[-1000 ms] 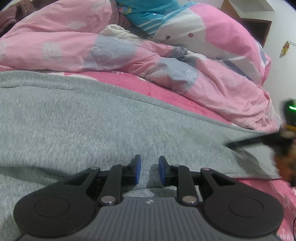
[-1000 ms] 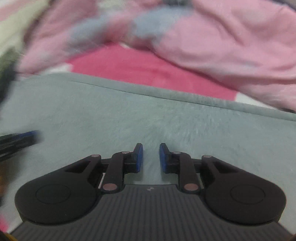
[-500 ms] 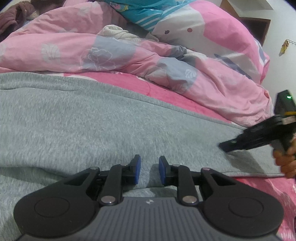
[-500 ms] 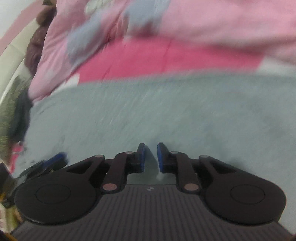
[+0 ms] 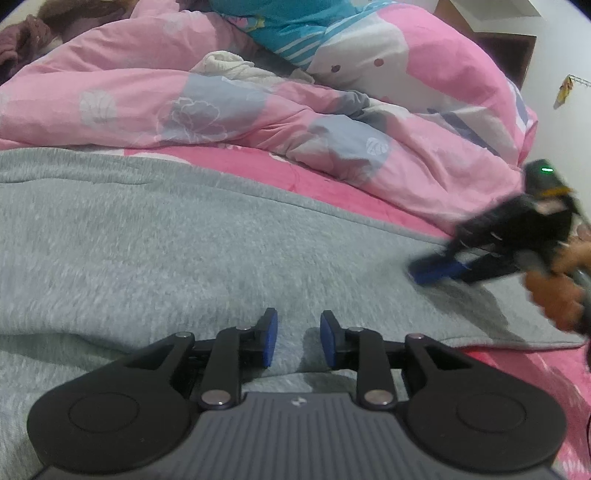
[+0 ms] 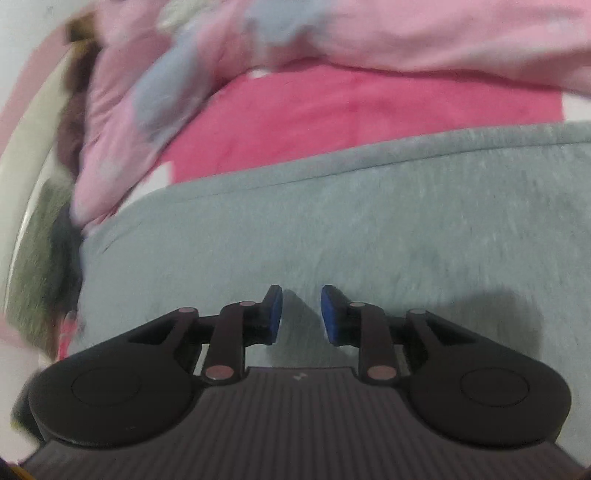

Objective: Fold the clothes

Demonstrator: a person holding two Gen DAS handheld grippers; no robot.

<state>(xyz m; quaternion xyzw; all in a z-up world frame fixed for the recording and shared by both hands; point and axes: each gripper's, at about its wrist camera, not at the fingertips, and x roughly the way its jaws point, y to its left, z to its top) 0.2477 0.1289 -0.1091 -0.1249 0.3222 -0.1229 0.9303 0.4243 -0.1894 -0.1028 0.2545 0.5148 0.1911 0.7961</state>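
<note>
Grey garment (image 5: 184, 240) lay flat on bed, below pink duvet (image 5: 258, 122). L hand-held gripper (image 5: 298, 338) over garment's near edge, jaws just easing apart, nothing clamped. R hand-held gripper (image 6: 301, 314) at garment's right end, also easing apart, empty. Judged: pinch both hem corners evenly before folding.

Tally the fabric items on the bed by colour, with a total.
Grey: 1, garment
Pink: 2, duvet, sheet
Teal: 1, striped cloth
White: 1, cloth
Maroon: 1, cloth
Total: 6
</note>
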